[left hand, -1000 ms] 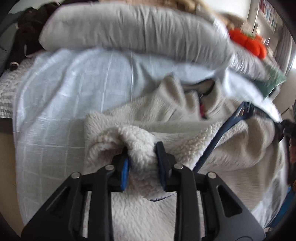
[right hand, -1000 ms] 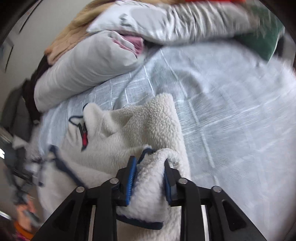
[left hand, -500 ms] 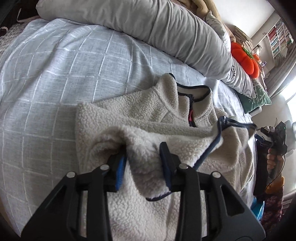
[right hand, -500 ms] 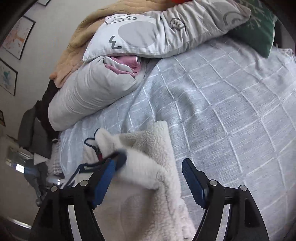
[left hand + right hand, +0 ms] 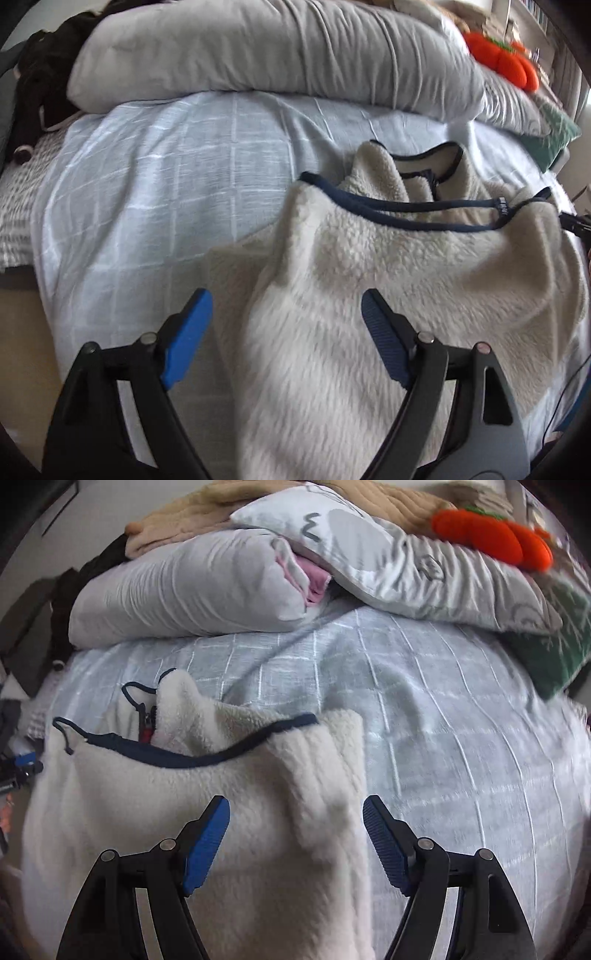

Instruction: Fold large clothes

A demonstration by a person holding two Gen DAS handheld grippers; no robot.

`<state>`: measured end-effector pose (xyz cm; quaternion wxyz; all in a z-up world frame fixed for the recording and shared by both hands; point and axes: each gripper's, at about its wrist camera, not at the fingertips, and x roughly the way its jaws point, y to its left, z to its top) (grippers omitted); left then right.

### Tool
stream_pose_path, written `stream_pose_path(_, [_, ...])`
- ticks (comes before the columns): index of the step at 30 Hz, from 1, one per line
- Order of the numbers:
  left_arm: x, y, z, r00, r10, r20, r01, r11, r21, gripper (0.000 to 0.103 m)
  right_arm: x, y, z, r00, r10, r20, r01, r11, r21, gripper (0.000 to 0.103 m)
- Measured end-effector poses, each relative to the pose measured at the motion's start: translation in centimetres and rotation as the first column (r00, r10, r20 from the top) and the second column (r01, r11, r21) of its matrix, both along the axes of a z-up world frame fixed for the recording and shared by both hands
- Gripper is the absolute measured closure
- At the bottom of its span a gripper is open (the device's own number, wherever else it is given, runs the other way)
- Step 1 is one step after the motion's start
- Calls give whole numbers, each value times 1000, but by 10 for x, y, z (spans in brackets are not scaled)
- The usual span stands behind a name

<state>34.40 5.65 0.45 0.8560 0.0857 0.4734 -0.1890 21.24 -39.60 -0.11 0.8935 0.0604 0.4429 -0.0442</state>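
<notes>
Left wrist view
- Left gripper [image 5: 286, 314]: fingers spread wide, blue pads clear of the cloth; the jaws have just been opening, with fleece lying below the gap but not pinched.
- Fleece jacket [image 5: 388, 280]: cream, lying on the bed, lower part folded up over the body so the navy hem [image 5: 424, 221] crosses just below the collar [image 5: 424, 162].
- Bedspread [image 5: 166, 177]: pale blue-grey with white checks, bare to the left of the jacket.
- Grey pillow [image 5: 258, 48]: lies across the head of the bed, apart from the jacket.
- Orange cushion [image 5: 506, 62]: on the pillows at upper right.

Right wrist view
- Right gripper [image 5: 295, 823]: fingers spread, pads touching nothing; the jaws have just been closing a little, gripping no cloth.
- Fleece jacket [image 5: 184, 805]: spreads under and left of the gripper, its right edge running between the fingers.
- Navy hem [image 5: 192, 757]: curves across the jacket below the collar.
- Green cushion [image 5: 554, 650]: at right edge, well apart from the jacket.
</notes>
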Motion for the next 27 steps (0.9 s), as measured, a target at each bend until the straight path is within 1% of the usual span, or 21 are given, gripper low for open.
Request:
stream_pose_path(1, [8, -6, -5, 1000, -1, -13, 1, 1000, 6, 24, 6, 6, -4, 1000, -8, 12, 9, 999, -36, 42])
stream_pose_path(2, [17, -14, -13, 999, -1, -32, 2, 1000, 12, 38, 9, 10, -7, 1000, -17, 14, 18, 998, -58, 51])
stream_pose_path(3, [24, -20, -19, 999, -1, -50, 2, 1000, 12, 49, 14, 13, -11, 999, -34, 13, 35, 996, -86, 75])
stream_pose_path(4, [26, -23, -22, 998, 2, -63, -1, 1000, 8, 76, 19, 15, -14, 997, -70, 15, 72, 988, -138, 89])
stream_pose_path(5, [29, -26, -25, 998, 19, -66, -19, 1000, 2, 92, 21, 16, -15, 996, -90, 21, 92, 982, -166, 90])
stream_pose_path(6, [28, -26, -23, 998, 54, -37, -54, 999, 3, 92, 20, 16, -12, 992, -116, 48, 123, 972, -199, 92])
stream_pose_path(7, [25, -25, -16, 995, 100, 23, -100, 995, -2, 92, 17, 14, -7, 984, -152, 93, 170, 957, -233, 93])
stream_pose_path(8, [20, -21, -6, 985, 149, 84, -147, 989, -33, 92, 13, 12, 2, 970, -187, 153, 221, 943, -249, 93])
stream_pose_path(10, [15, -12, 13, 960, 218, 177, -201, 974, -110, 92, 13, 7, 13, 947, -230, 225, 285, 923, -258, 93])
stream_pose_path(11, [15, -10, 17, 949, 235, 210, -213, 969, -122, 92, 15, 6, 16, 940, -238, 244, 300, 917, -263, 93])
stream_pose_path(12, [16, -10, 23, 932, 256, 256, -230, 965, -129, 92, 21, 7, 22, 926, -250, 283, 330, 900, -283, 93])
stream_pose_path(15, [29, -16, 32, 889, 302, 345, -271, 953, -135, 92, 43, 15, 31, 901, -253, 352, 373, 867, -330, 93])
stream_pose_path(16, [37, -20, 29, 872, 315, 374, -291, 949, -121, 92, 56, 18, 32, 895, -252, 369, 385, 853, -351, 93])
stream_pose_path(18, [52, -27, 19, 855, 325, 403, -318, 944, -88, 92, 82, 22, 27, 891, -253, 378, 400, 831, -387, 93])
stream_pose_path(19, [62, -32, 8, 853, 325, 409, -329, 942, -61, 92, 95, 21, 20, 896, -253, 364, 397, 823, -405, 93])
stream_pose_path(20, [70, -36, -2, 856, 320, 407, -334, 942, -37, 92, 101, 22, 15, 901, -254, 351, 394, 819, -418, 93])
stream_pose_path(22, [87, -42, -30, 875, 308, 373, -342, 939, 27, 92, 126, 17, -9, 921, -262, 288, 372, 812, -450, 93])
stream_pose_path(23, [96, -44, -43, 890, 306, 339, -343, 938, 56, 92, 137, 15, -23, 932, -265, 248, 354, 811, -465, 93])
stream_pose_path(24, [107, -45, -55, 904, 306, 298, -344, 936, 82, 92, 141, 13, -32, 939, -266, 219, 341, 815, -469, 93])
stream_pose_path(25, [116, -45, -63, 916, 303, 263, -339, 935, 104, 91, 151, 9, -44, 949, -269, 166, 315, 826, -467, 92])
stream_pose_path(27, [122, -47, -67, 922, 290, 255, -331, 934, 136, 90, 165, 1, -62, 958, -278, 67, 277, 845, -458, 90])
